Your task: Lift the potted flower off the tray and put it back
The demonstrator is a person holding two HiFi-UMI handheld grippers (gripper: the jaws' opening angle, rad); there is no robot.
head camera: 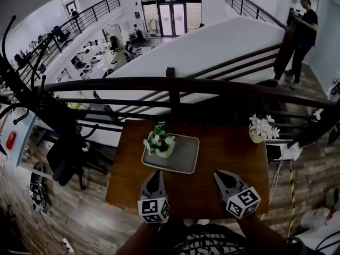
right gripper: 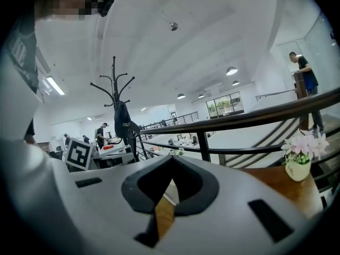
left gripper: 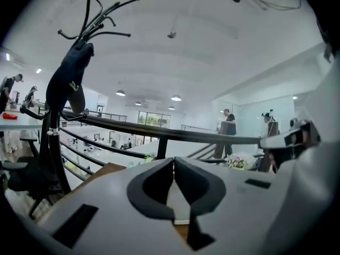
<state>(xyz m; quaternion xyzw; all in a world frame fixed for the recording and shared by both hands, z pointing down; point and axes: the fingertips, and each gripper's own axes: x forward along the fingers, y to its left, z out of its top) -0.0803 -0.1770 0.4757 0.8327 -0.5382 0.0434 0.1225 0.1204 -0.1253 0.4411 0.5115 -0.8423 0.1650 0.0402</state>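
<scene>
A wooden table (head camera: 234, 158) stands against a dark railing (head camera: 175, 85) above an open office floor. On it a grey tray (head camera: 187, 157) carries the potted flower (head camera: 159, 141), upright toward the tray's left side. A second pot of pale blossoms (head camera: 262, 127) sits well apart at the table's far right corner and appears to be no part of the job. Both tools hover over the table's near edge, short of the tray: the left gripper (head camera: 155, 174) has its jaws pressed together on nothing, and the right gripper (head camera: 220, 176) is likewise closed and empty. Whether the lift is yet to come or already done cannot be told from this. To take the potted flower cleanly, the nearer left gripper would likely need to spread its jaws before moving in. It should come in low, beneath the leaves, and close on the pale pot's body rather than on the blossoms. Raising it straight up should clear the tray's rim without tipping it.
</scene>
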